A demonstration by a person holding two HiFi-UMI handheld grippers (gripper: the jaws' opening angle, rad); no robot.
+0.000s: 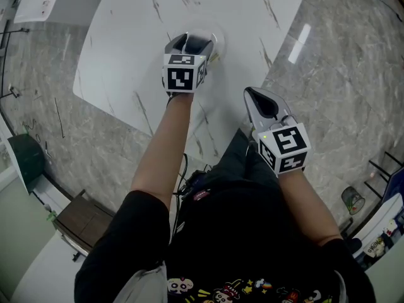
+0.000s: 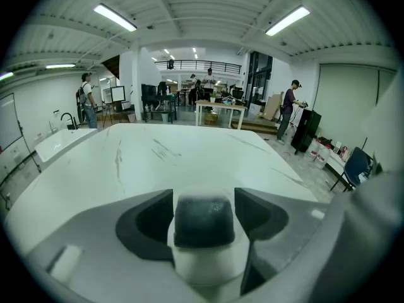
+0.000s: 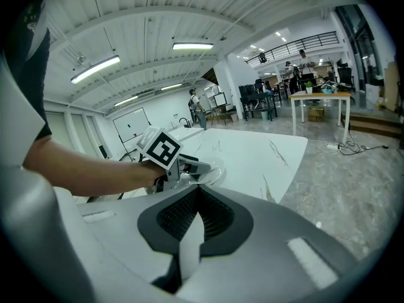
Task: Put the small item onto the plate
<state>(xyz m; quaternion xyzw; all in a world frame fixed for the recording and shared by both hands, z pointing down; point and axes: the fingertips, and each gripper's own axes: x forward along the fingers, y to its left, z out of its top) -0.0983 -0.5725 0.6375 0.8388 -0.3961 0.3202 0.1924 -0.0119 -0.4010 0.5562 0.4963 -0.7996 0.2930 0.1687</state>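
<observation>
My left gripper [image 2: 203, 207] clamped the small dark-topped item [image 2: 203, 219] between its jaws. Only its own view showed that. From my head view the gripper's body hid the item, over the plate [image 1: 216, 41] on the white table [image 1: 120, 62], contact unclear. My right gripper [image 3: 197, 201] hung shut, empty, off the table's edge.

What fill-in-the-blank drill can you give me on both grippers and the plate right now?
1. The left gripper is ____ on the small item.
2. It is over the plate, which lies on the ____ marble-patterned table.
3. The right gripper has its jaws together and holds ____.

Missing words: shut; white; nothing.
</observation>
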